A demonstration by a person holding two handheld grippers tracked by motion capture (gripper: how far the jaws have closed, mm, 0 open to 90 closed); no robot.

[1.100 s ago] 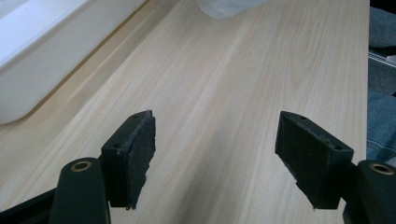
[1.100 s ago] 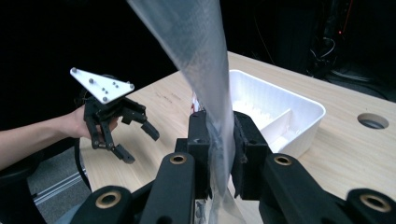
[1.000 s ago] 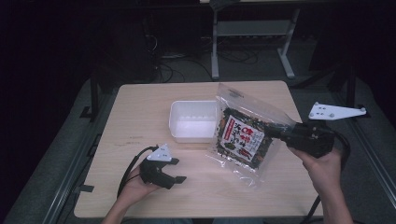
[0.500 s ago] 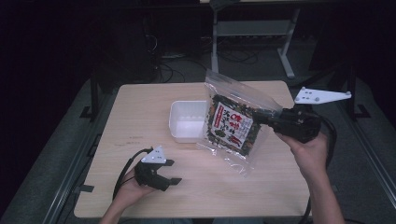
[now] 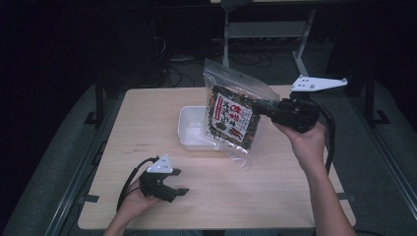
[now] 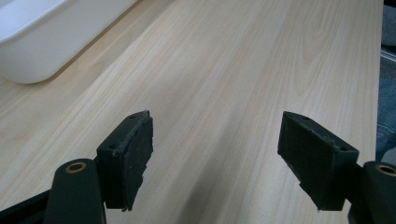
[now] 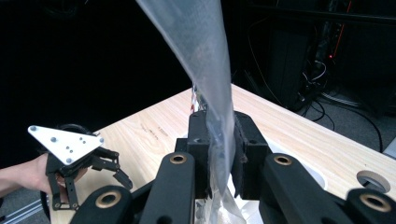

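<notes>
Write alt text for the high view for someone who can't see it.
The right gripper holds a clear snack bag upright above a white tub on a wooden table. The left gripper rests open near the front edge.

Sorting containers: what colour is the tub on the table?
White tub, clearest in the high view.

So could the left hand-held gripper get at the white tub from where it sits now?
Probably yes. The left hand-held gripper rests open on the table, and only bare wood lies between it and the white tub. The snack bag, clamped in the right hand-held gripper, hangs over the tub's far side.
</notes>
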